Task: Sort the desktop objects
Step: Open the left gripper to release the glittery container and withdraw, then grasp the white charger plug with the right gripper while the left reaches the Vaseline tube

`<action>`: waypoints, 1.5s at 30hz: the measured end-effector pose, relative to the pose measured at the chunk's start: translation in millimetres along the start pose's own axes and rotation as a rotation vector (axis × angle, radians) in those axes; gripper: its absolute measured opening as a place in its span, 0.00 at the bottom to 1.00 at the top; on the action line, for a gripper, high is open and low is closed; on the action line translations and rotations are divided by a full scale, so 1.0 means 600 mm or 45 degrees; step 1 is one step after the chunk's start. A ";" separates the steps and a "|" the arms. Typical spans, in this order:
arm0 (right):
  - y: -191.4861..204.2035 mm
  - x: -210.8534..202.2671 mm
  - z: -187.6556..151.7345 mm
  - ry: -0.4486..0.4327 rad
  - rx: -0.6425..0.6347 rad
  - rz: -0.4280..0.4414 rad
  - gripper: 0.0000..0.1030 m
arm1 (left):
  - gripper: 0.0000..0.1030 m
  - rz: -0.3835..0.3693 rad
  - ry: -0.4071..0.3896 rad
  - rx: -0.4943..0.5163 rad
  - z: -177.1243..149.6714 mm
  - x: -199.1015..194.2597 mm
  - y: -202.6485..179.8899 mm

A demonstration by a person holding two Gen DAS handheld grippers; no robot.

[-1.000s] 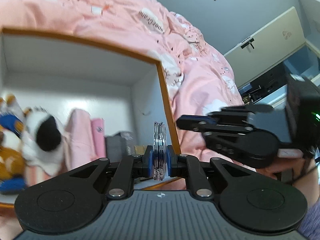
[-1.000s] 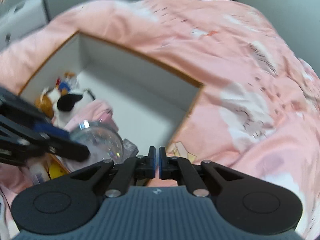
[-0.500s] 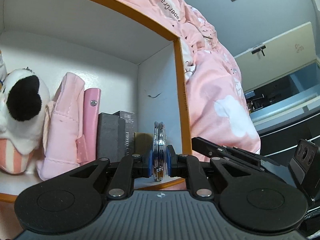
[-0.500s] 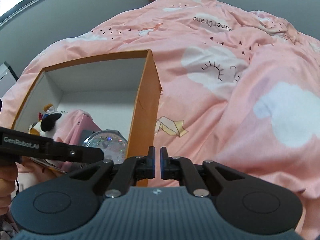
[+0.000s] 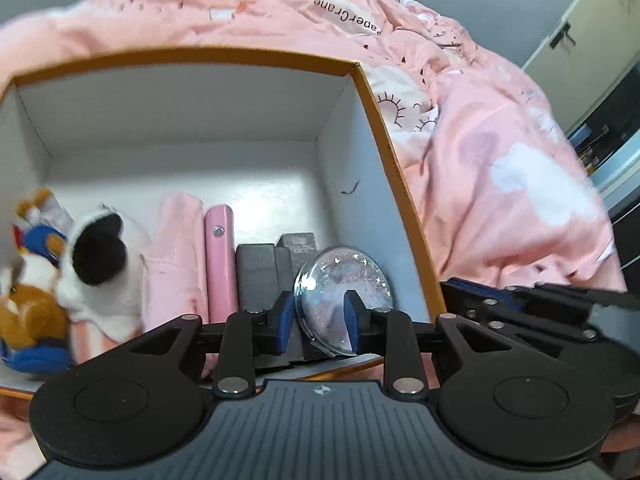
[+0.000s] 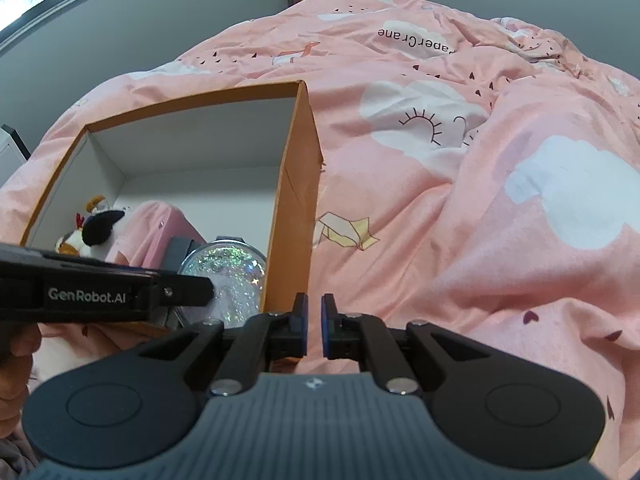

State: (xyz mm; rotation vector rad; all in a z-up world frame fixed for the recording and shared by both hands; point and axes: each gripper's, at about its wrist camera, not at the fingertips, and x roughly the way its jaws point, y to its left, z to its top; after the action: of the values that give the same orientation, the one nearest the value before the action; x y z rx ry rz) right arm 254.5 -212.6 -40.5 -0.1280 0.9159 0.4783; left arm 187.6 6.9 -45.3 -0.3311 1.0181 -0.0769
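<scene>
An orange box with a white inside (image 5: 380, 128) lies on a pink duvet. In its near right corner a round glittery compact mirror (image 5: 340, 284) leans tilted against the wall; it also shows in the right wrist view (image 6: 228, 272). My left gripper (image 5: 318, 322) is open, its fingers either side of the mirror and apart from it. My right gripper (image 6: 314, 330) is empty, its jaws a narrow gap apart, just outside the box's right wall (image 6: 294, 208). The left gripper's finger (image 6: 176, 292) crosses the right wrist view.
In the box stand a plush toy (image 5: 96, 256), a pink pouch (image 5: 176, 264), a pink flat case (image 5: 220, 260) and dark grey boxes (image 5: 256, 276). The pink duvet (image 6: 480, 200) spreads to the right. A cupboard door (image 5: 592, 20) is at the far right.
The left gripper has opened and let go of the mirror, which now leans tilted in the box corner. The left gripper pulled back and up. The right gripper's jaws parted slightly.
</scene>
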 end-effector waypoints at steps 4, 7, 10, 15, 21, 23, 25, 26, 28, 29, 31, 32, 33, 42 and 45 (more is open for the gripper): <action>-0.004 -0.002 -0.008 0.001 0.021 0.009 0.07 | 0.25 -0.026 0.028 0.013 -0.002 0.005 -0.001; -0.006 -0.004 -0.011 0.002 0.031 0.006 0.07 | 0.24 -0.026 0.022 0.027 -0.004 0.006 -0.002; -0.005 -0.007 -0.013 -0.001 0.035 0.010 0.07 | 0.25 -0.036 0.025 0.035 -0.005 0.006 0.000; 0.001 -0.017 -0.016 -0.006 0.023 0.012 0.07 | 0.24 -0.081 0.022 0.012 -0.001 -0.009 0.007; 0.014 -0.032 -0.023 0.003 0.006 -0.003 0.15 | 0.25 -0.096 -0.017 0.101 -0.002 -0.057 0.003; 0.019 -0.040 -0.026 0.000 -0.005 -0.010 0.16 | 0.25 -0.091 -0.029 0.154 -0.009 -0.079 0.002; 0.026 -0.052 -0.030 -0.006 -0.027 -0.020 0.17 | 0.25 -0.076 -0.035 0.218 -0.017 -0.102 0.000; 0.028 -0.058 -0.032 -0.007 -0.030 -0.012 0.17 | 0.25 -0.071 -0.034 0.245 -0.022 -0.114 0.001; 0.030 -0.074 -0.036 -0.014 -0.014 0.040 0.17 | 0.25 -0.062 -0.027 0.290 -0.031 -0.131 0.005; 0.032 -0.079 -0.038 -0.011 -0.007 0.066 0.17 | 0.25 -0.059 -0.016 0.310 -0.036 -0.138 0.008; 0.038 -0.086 -0.043 0.010 -0.009 0.128 0.17 | 0.25 -0.060 0.024 0.342 -0.047 -0.142 0.014; 0.043 -0.086 -0.045 0.026 -0.014 0.155 0.17 | 0.25 -0.065 0.052 0.355 -0.052 -0.141 0.019; 0.047 -0.082 -0.049 0.046 -0.016 0.186 0.17 | 0.25 -0.073 0.082 0.364 -0.059 -0.138 0.023; 0.093 -0.018 -0.115 0.322 -0.002 0.352 0.28 | 0.26 -0.052 0.280 0.661 -0.126 -0.102 0.003; 0.104 -0.009 -0.128 0.362 0.002 0.396 0.30 | 0.27 -0.031 0.315 0.693 -0.144 -0.090 -0.008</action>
State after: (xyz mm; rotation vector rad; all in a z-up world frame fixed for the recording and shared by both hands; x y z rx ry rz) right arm 167.4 -182.7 -77.0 -0.0516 1.2229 0.7611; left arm 86.3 -6.3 -40.9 0.1675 1.1917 -0.4164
